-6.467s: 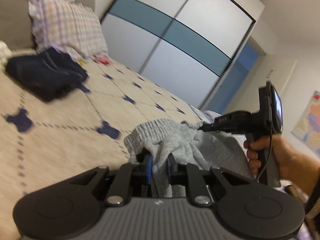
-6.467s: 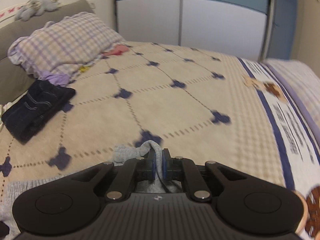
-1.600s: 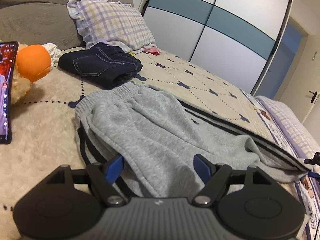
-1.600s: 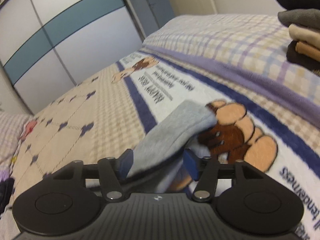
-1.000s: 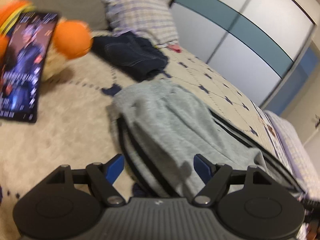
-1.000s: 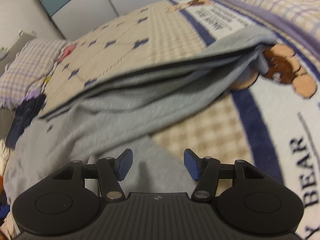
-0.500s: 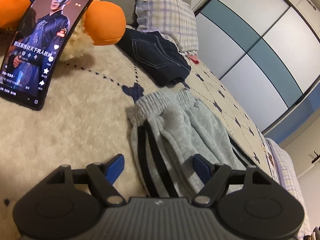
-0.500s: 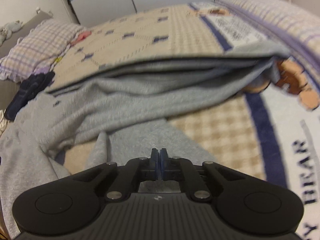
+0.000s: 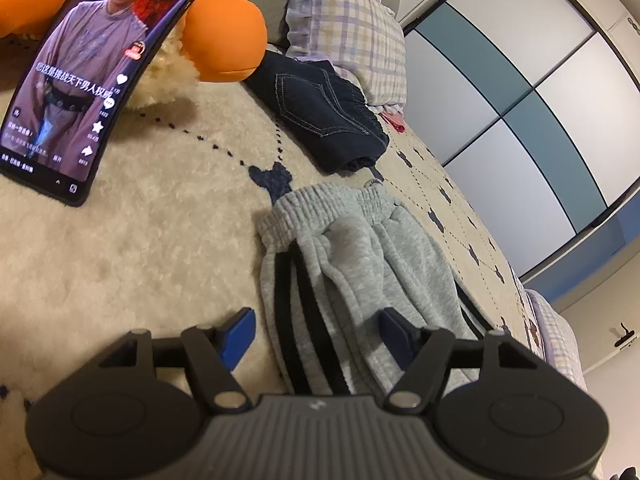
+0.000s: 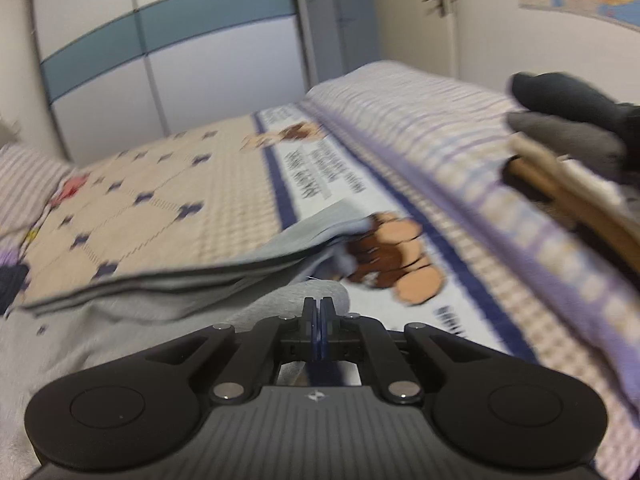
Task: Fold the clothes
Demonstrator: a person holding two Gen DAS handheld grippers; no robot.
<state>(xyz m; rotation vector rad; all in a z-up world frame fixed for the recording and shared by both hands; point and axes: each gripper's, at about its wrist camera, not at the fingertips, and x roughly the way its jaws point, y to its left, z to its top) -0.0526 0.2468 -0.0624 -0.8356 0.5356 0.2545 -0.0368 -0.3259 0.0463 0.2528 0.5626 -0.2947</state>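
Grey sweatpants [image 9: 352, 264] stretched lengthwise straight ahead of the left gripper [image 9: 316, 330], striped side between its closing, not yet touching jaws. Right gripper [image 10: 319, 314] clamped tight, apparently pinching grey fabric by the leg end, waistband farthest away.

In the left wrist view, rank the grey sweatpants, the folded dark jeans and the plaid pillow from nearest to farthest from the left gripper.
1. Grey sweatpants: partly between the closing jaws of the left gripper, not yet pressed.
2. Folded dark jeans: beyond the sweatpants' waistband, up the bed.
3. Plaid pillow: farthest, behind the jeans at the head of the bed.
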